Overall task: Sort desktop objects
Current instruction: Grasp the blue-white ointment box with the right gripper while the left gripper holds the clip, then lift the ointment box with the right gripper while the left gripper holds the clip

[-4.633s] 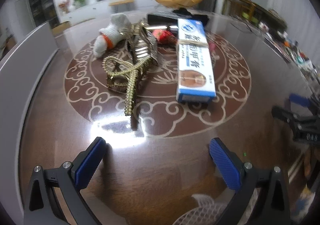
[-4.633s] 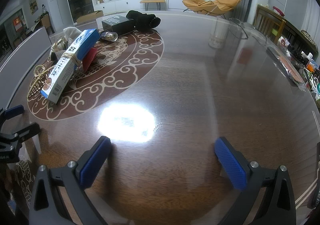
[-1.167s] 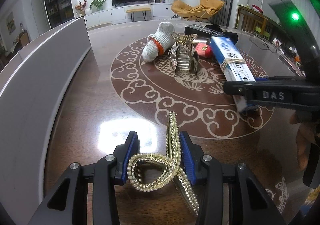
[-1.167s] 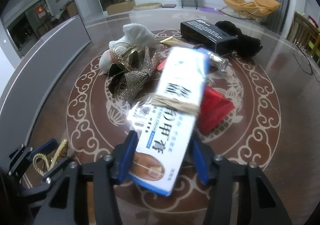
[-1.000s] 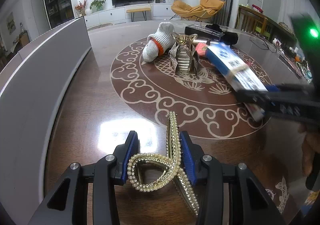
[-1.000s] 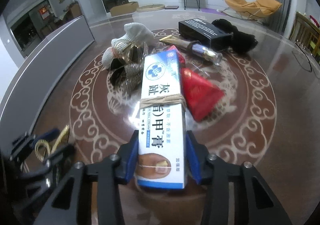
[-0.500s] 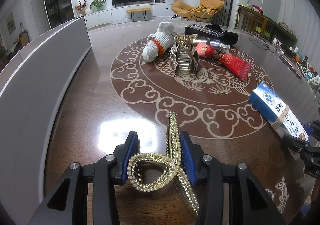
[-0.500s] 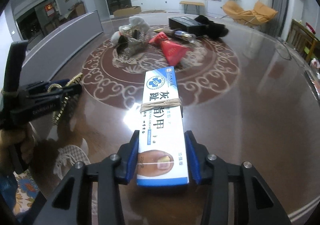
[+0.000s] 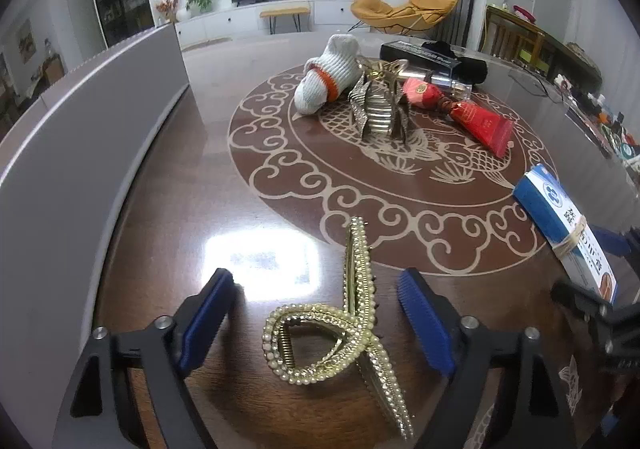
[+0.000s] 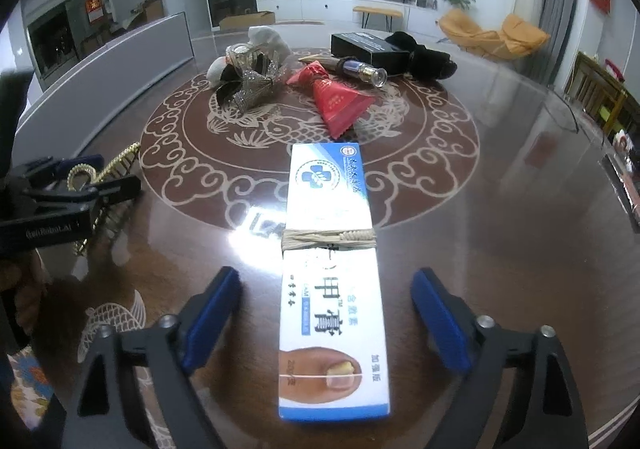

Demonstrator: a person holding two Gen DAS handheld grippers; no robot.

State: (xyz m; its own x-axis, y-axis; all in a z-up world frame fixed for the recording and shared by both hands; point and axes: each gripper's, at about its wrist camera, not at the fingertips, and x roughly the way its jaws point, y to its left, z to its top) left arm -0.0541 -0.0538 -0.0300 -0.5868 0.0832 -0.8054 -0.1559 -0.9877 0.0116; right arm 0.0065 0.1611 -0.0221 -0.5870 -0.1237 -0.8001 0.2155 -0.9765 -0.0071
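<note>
Gold and pearl-studded, the hair claw clip (image 9: 352,333) lies flat on the dark wooden table (image 9: 180,209), near its front edge, between the blue pads of the left gripper (image 9: 316,323). Its jaws are opening; both pads stand clear of the clip, with bare wood showing on either side. In the right wrist view the same clip shows at the far left, behind the black body of that gripper.

White and blue, the ointment box (image 10: 332,281) lies lengthwise on the table between the pads of the right gripper (image 10: 326,315), a band of pale rubber bands around its middle and a picture of a toe at its near end. The right jaws are opening too, and neither pad touches the box. Its far end reaches onto the scrolled border of the round inlaid medallion (image 10: 192,177) in the tabletop. From the left wrist view the box sits at the right, just outside the medallion's rim.

Further in, on the medallion, the remaining things cluster together: a silver glittered bow clip (image 9: 380,109), a white sock with an orange band (image 9: 328,73) just behind it, a red tube (image 9: 476,117) to its right, a small glass bottle (image 10: 362,69), a black box (image 10: 368,45) and a black cloth bundle (image 10: 428,57). A grey panel (image 9: 80,137) curves along the table's left side.
</note>
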